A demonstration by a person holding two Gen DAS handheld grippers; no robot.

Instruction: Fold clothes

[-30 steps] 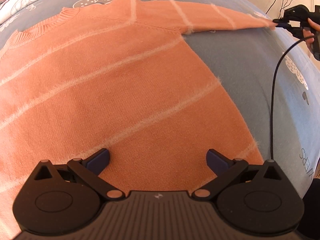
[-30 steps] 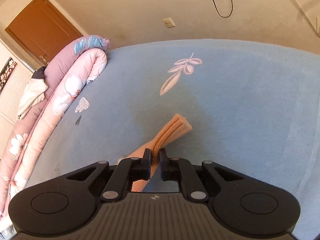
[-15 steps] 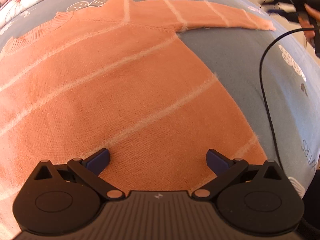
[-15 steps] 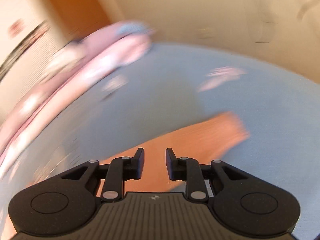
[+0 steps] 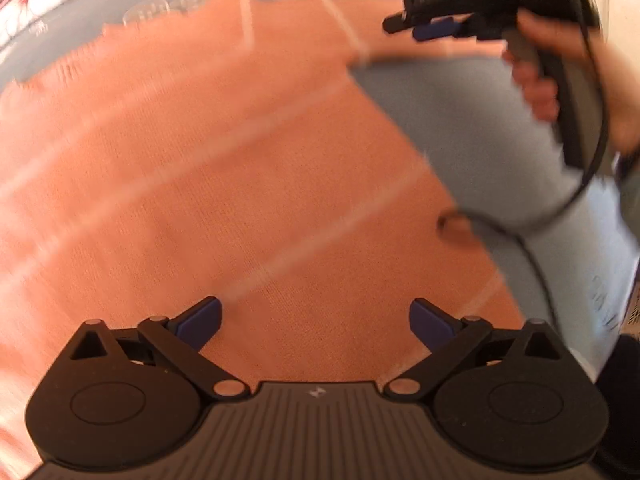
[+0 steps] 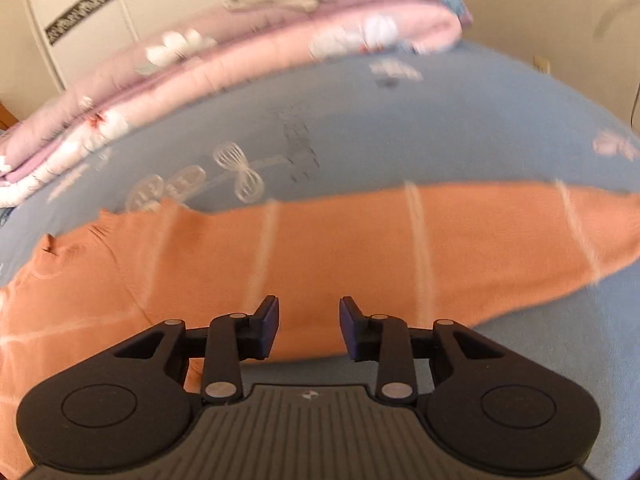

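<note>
A: Folding starts with the sleeve, we reckon. The orange striped sweater [image 5: 224, 168] lies spread flat on the blue bedsheet [image 6: 400, 120], its sleeve [image 6: 420, 240] stretched out sideways. Our right gripper [image 6: 308, 322] hangs over the sleeve near the shoulder, jaws parted with a moderate gap and nothing between them.

B: And the left gripper [image 5: 316, 320] sits over the lower body of the sweater, jaws spread wide, also empty. If we pinch the sleeve, we should take only the sleeve fabric, not the sheet under it, and carry it across the chest so the fold line runs straight down from the shoulder.

A: Agreed. The left can press the body down so the knit doesn't drag.

B: What can't we make out?

A: Both views are smeared with motion, so the stripes and collar [image 6: 72, 240] edges are soft. The cuff runs out of the right wrist view. The hem hides beneath the left gripper's body, and the other sleeve is out of sight. A cable [image 5: 576, 184] loops over the sweater's edge; whether it touches the fabric, we cannot tell.
</note>
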